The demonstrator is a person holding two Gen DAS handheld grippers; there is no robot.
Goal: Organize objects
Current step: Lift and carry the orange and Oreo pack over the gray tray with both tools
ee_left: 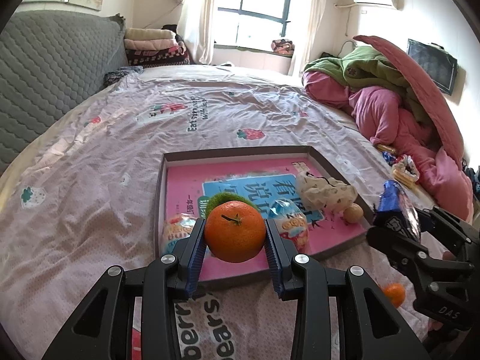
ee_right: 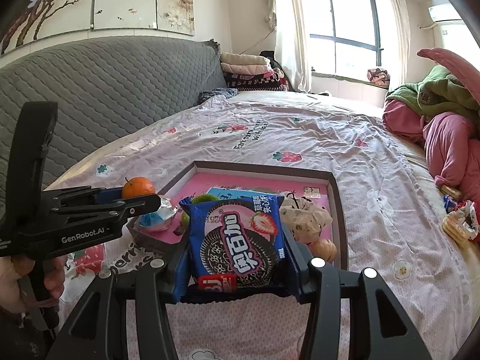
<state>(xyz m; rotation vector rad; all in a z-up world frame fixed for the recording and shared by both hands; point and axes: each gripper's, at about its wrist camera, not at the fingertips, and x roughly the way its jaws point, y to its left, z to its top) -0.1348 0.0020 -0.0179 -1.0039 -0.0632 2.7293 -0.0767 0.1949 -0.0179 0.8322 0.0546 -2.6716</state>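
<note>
My left gripper (ee_left: 235,235) is shut on an orange tangerine (ee_left: 235,231), held above the near edge of a shallow grey tray (ee_left: 240,151) with a pink book inside. My right gripper (ee_right: 237,240) is shut on a blue cookie packet (ee_right: 237,240), upright between the pads, just before the same tray (ee_right: 340,210). In the tray lie a snack pouch (ee_left: 295,226), a second pouch (ee_left: 177,231), a green fuzzy thing (ee_left: 222,199), a cream scrunchie (ee_left: 327,192) and a small tan ball (ee_left: 353,213). The right wrist view shows the left gripper (ee_right: 141,198) with the tangerine (ee_right: 138,186) at left.
The tray sits on a bed with a pink strawberry-print sheet (ee_left: 210,111). Another tangerine (ee_left: 394,294) lies on the sheet near right. Loose snacks (ee_right: 459,225) and a pile of pink and green bedding (ee_left: 390,102) are at right. A grey quilted headboard (ee_right: 105,90) stands left.
</note>
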